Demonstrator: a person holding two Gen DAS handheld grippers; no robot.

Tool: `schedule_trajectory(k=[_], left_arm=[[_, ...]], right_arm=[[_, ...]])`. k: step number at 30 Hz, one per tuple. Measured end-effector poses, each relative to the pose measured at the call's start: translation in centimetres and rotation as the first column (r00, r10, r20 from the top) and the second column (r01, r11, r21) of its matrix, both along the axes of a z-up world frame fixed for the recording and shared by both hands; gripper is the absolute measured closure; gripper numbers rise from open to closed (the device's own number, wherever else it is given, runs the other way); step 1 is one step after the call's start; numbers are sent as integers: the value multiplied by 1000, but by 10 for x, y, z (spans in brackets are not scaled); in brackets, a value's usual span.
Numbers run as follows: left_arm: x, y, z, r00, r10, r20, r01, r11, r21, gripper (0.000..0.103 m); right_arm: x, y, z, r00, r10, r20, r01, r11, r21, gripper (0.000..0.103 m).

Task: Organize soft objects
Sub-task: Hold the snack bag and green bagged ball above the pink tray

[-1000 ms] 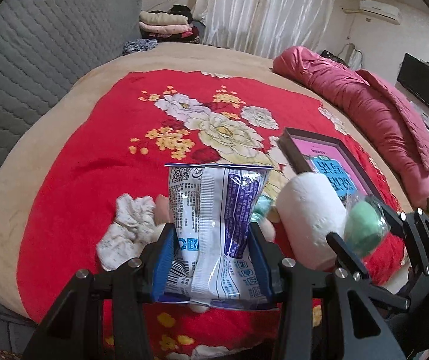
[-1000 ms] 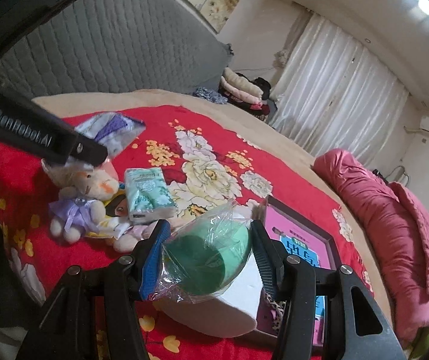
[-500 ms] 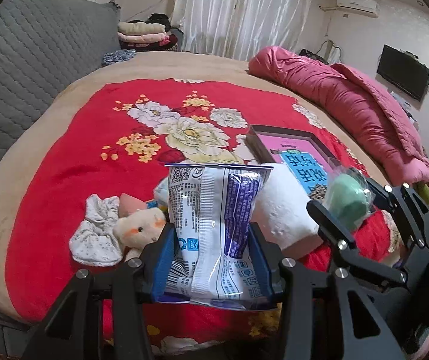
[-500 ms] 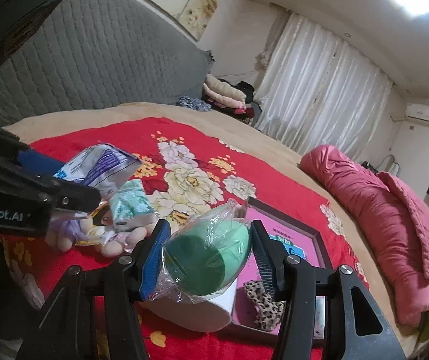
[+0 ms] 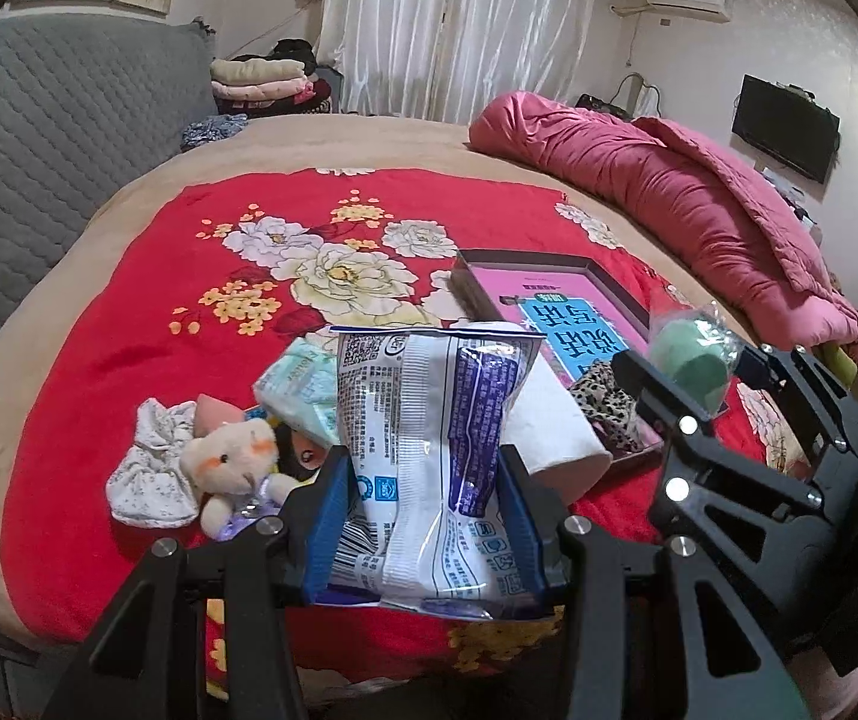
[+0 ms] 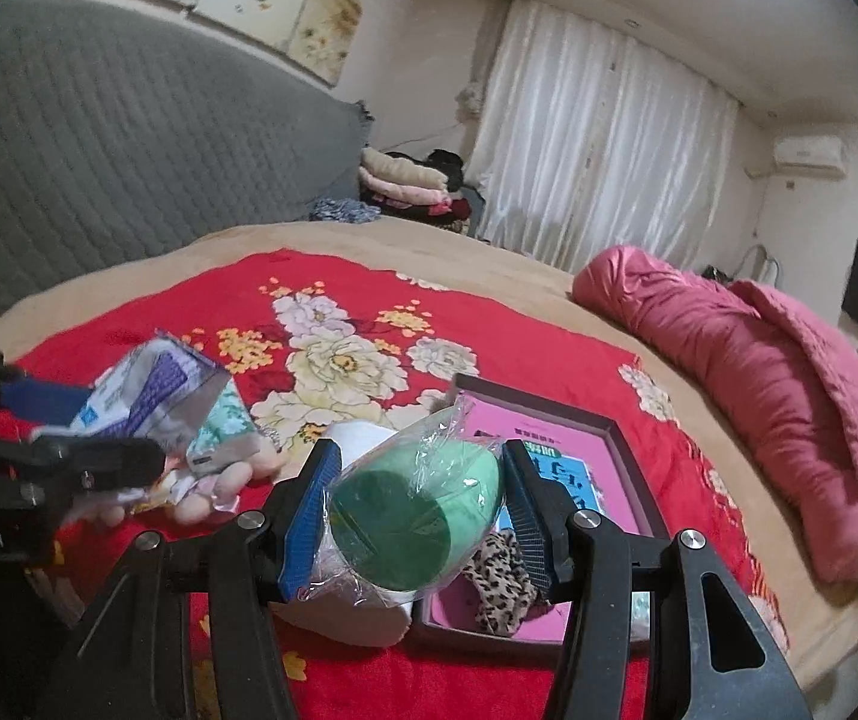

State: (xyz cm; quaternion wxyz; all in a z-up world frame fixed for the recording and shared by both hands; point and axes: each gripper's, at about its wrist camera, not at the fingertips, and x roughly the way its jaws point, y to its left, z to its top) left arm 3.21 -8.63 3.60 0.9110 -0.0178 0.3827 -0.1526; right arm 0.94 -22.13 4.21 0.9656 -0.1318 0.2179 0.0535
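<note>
Two wrist-cam views over a round bed w/ a red floral blanket (image 5: 147,324). Left cam, lower centre: left gripper (image 5: 423,516), black arms w/ blue pads, clamped on a crinkly white-and-purple plastic snack packet (image 5: 429,450), packet upright between the pads and lifted above the blanket. Behind the packet, centre of frame: pale green tissue pack (image 5: 303,390), white paper roll (image 5: 549,432) lying on its side just right of packet. Left of centre: small cream plush animal (image 5: 231,462) touching a crumpled white patterned cloth (image 5: 153,474) at lower left. Centre right: shallow dark-framed box w/ pink and blue printed lining (image 5: 549,306), leopard-print fabric piece (image 5: 603,408) at its near corner. Far right: right gripper (image 5: 699,372) seen from the side, closed on a green rounded soft item in clear plastic wrap (image 5: 693,360), held in the air above the box's near right corner. Upper right: rolled pink quilt (image 5: 669,192) along bed edge; black wall TV beyond. Top centre: white curtains (image 5: 459,30); folded clothes stacked at upper left next to a grey quilted headboard (image 5: 57,138). Right cam, lower centre: same green wrapped item (image 6: 417,516) squeezed between blue pads, paper roll (image 6: 351,612) and box (image 6: 549,450) directly below/behind it. Left edge: left gripper's black arm w/ the packet (image 6: 153,390), blurred. Pink quilt at right, curtains at top centre.
</note>
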Motion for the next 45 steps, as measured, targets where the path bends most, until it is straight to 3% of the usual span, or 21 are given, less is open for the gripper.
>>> schedule_trajectory(k=[10, 20, 34, 45], left_arm=[[-4, -32, 7, 998, -56, 16, 56, 998, 4, 55], [6, -61, 8, 996, -92, 17, 92, 996, 16, 55], [42, -117, -1, 986, -162, -36, 162, 987, 5, 55], [68, -167, -29, 966, -228, -120, 228, 974, -19, 55]], right_arm=[[-4, -37, 7, 995, -103, -1, 103, 990, 97, 47], [4, -89, -1, 973, -219, -71, 230, 948, 219, 47], [5, -137, -13, 944, -317, -91, 330, 900, 285, 47], [-2, -166, -12, 917, -393, -68, 395, 870, 295, 47]])
